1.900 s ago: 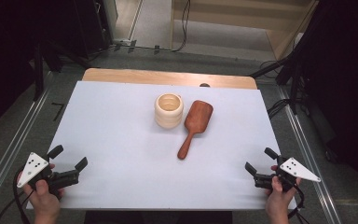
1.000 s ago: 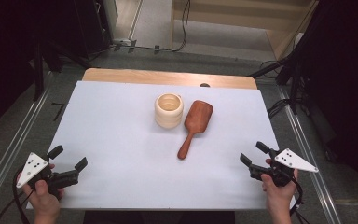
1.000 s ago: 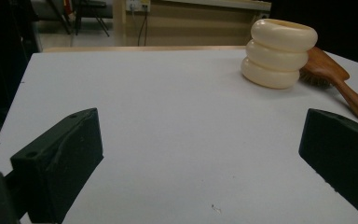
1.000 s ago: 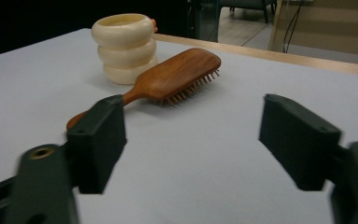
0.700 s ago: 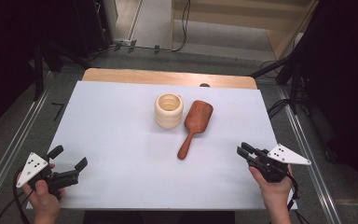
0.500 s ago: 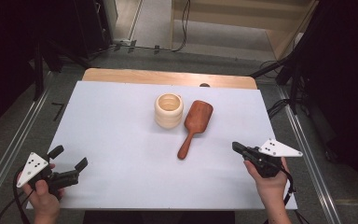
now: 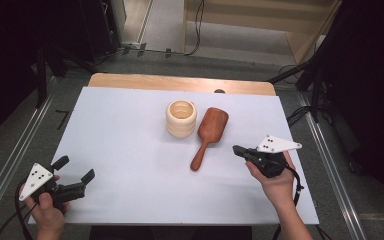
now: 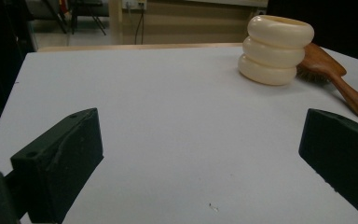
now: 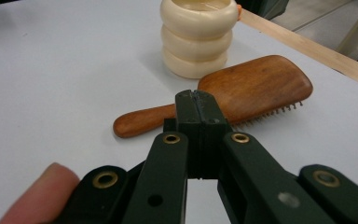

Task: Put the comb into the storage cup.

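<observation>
The right claw (image 7: 237,149) is pressed together with nothing between its jaws; in the right gripper view the two black jaws (image 9: 196,105) meet flat against each other, having snapped together within the last second. It hovers over the white counter (image 7: 120,150), right of the brush (image 7: 207,135) and near its handle, but not touching it. In the right gripper view the jaw tips point at the brush where handle meets head. The brush is reddish-brown wood and lies bristles down, the bristles showing under the far edge of its head in the right gripper view. Its head points away from the person and its handle back toward the person's edge, slightly slanted. The head lies just beside the cup (image 7: 181,118), a cream, ribbed cup standing upright with its mouth open upward, close to the middle of the counter; whether the two touch I cannot tell. The left claw (image 7: 73,173) is spread wide and holds nothing, low over the near left corner of the counter, well apart from brush and cup. In the left gripper view its jaws stand at either side with bare counter between them, and the cup (image 8: 276,49) and brush (image 8: 338,79) sit far off at the upper right.
</observation>
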Demonstrator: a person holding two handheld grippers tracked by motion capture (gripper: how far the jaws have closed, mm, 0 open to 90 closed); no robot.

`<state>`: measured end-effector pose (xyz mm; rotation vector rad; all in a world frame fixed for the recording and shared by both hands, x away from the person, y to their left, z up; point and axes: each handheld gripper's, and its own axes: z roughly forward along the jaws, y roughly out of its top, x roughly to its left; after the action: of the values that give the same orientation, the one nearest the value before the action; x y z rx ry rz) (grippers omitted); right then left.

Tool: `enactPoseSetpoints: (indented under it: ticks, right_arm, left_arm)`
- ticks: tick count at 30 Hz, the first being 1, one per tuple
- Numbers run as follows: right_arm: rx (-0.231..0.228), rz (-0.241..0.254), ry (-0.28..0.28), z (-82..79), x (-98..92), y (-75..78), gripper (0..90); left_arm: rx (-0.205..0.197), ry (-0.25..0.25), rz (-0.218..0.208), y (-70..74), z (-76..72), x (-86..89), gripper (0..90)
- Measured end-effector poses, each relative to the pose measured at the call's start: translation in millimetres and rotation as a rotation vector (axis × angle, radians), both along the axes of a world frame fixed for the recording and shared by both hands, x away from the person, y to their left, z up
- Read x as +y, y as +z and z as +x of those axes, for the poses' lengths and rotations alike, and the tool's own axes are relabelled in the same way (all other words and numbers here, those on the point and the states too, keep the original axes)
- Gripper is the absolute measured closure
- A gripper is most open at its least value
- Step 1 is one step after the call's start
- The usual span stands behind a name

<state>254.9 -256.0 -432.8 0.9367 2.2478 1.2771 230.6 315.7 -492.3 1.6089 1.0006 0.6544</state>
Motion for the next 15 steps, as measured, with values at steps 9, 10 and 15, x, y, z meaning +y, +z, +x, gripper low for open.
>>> enactPoseSetpoints:
  ticks: [9, 10, 15]
  right_arm:
    - [0.031, -0.079, 0.058, 18.1, 26.4, 6.2, 88.1]
    - [0.034, -0.089, 0.064, 19.7, 29.0, 6.8, 88.1]
    - [0.052, -0.117, 0.096, 28.1, 40.1, 8.1, 88.1]
  left_arm:
    - [0.0, -0.003, 0.002, 0.0, 0.0, 0.0, 0.0]
    - [0.0, -0.003, 0.001, 0.0, 0.1, -0.1, 0.0]
    - [0.001, -0.005, 0.008, 0.1, 0.1, -0.3, 0.0]
